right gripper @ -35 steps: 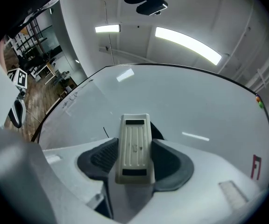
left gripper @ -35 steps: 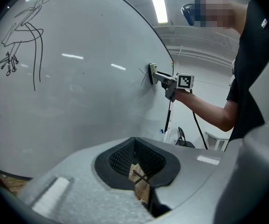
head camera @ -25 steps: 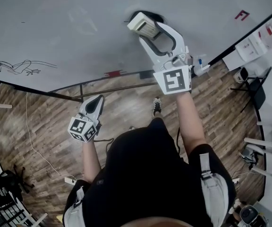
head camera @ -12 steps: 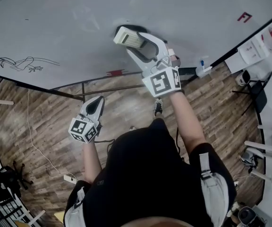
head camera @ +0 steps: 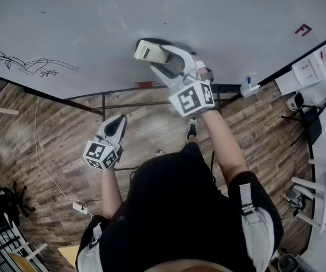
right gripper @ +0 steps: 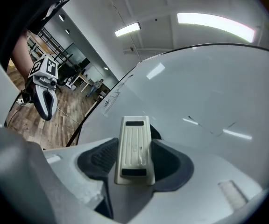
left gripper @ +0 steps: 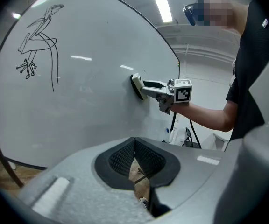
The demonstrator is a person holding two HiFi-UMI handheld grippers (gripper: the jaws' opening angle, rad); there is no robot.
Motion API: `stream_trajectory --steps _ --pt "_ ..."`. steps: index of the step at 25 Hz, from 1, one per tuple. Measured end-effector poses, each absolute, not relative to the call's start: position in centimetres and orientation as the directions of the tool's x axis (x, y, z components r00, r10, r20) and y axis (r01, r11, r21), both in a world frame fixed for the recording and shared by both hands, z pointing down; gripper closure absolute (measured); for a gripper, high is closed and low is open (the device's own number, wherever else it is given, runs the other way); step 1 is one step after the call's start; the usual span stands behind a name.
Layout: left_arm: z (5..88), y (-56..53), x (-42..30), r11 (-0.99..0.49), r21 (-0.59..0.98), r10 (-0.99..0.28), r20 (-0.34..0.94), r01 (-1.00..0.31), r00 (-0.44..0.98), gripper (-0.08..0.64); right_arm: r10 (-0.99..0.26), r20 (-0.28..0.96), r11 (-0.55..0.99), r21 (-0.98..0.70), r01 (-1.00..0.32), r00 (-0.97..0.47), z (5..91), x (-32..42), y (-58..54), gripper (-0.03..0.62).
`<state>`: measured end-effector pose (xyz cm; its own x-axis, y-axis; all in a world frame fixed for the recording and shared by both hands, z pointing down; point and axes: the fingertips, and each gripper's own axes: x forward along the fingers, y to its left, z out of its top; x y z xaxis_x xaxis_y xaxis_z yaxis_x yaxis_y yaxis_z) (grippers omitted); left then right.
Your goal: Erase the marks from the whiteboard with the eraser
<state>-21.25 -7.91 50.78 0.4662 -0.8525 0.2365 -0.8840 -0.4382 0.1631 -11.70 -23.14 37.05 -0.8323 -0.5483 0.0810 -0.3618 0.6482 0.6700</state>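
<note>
Well, the right gripper (head camera: pixel 161 58) clamps the eraser (right gripper: pixel 134 146) against the whiteboard (head camera: pixel 219 16). The patch around it looks clean, though faint strokes may remain. The sketch (head camera: pixel 30 64) and red mark (head camera: pixel 303 30) are untouched. The left gripper (head camera: pixel 113 127) hangs closed, empty.

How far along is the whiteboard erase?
Done: the middle of the whiteboard around the eraser looks wiped, with only faint smears. In hand: the right hand-held gripper is shut on the eraser, pressed to the board; the left hand-held gripper hangs shut and empty, off the board. Left: the black sketch at the board's left end and the red mark at its right.
</note>
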Motion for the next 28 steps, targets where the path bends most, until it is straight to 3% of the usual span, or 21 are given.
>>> stream_trajectory --steps 15,28 --pt "50.6 -8.6 -20.1 -0.461 0.163 -0.842 0.230 -0.872 0.488 0.549 -0.542 -0.044 0.615 0.659 -0.432 -0.839 31.3 -9.0 -23.7 0.365" --pt "50.5 -9.3 -17.7 -0.511 0.150 -0.814 0.233 -0.846 0.533 0.549 -0.647 -0.129 0.495 0.678 -0.543 -0.752 27.6 -2.2 -25.1 0.365"
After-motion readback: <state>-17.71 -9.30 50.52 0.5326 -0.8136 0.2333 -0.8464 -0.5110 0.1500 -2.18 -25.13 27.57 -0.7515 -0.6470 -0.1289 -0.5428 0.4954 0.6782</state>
